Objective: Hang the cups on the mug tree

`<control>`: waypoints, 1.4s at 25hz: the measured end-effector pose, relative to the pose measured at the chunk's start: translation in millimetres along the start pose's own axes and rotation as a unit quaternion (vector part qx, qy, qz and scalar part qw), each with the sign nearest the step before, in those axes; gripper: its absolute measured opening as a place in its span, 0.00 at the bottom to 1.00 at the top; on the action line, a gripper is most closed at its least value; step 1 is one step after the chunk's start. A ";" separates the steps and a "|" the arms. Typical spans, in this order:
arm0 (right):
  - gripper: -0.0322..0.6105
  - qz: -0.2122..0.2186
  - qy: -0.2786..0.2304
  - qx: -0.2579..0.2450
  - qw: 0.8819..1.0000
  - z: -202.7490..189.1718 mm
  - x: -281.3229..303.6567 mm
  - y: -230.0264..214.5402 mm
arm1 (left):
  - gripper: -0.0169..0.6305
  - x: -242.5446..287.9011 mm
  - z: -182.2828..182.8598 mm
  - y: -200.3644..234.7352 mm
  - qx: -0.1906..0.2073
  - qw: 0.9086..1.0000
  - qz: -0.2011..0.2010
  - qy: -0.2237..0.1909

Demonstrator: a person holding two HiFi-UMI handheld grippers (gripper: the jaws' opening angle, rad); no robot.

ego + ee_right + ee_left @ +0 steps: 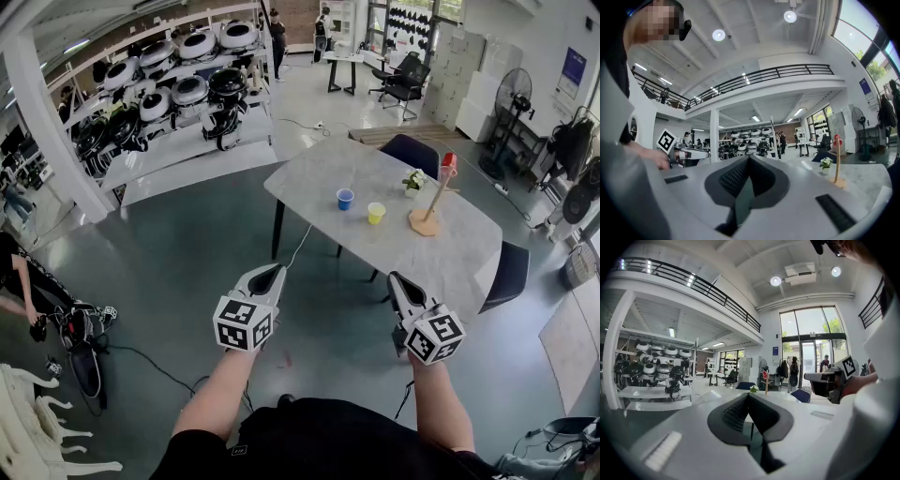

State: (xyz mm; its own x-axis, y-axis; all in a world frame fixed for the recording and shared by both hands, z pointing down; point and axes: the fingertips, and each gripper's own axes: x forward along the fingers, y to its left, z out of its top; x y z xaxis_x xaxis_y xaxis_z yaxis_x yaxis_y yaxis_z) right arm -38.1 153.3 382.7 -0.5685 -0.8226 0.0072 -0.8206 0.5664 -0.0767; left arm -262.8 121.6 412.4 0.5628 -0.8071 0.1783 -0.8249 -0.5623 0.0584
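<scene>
The person is wearing a black short-sleeved top [319, 436]. The left tongs [277, 269] and right tongs [395, 277] are showing white shells, black ridged pads [733, 413] and cubes [242, 325] bearing black-and-white square markers.

**Bright daylit hall, strong fisheye in the gripper views**

Daylight comes through the tall windows [813, 341], which glare white. Round ceiling lamps [790, 16] add small hot spots. The head view is evenly lit and sharp, with only faint shadows under the surface [459, 253] on the floor [187, 253]. Both gripper views bend hard and go black at the corners. The left hand-held gripper [749, 397] and right hand-held gripper [749, 159] look soft close to the lens.
</scene>
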 end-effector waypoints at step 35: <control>0.34 -0.001 0.039 0.011 0.999 -20.7 61.8 41.7 | 0.36 -17.1 -26.7 69.5 -0.016 1.000 -0.005 0.017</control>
State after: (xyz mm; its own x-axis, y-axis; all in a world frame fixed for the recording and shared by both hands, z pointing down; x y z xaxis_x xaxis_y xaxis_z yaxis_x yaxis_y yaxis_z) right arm -108.7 127.1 400.6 -0.5697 -0.8175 0.0848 -0.8212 0.5621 -0.0982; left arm -331.1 101.1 439.6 0.5699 -0.7941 0.2112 -0.8205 -0.5642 0.0922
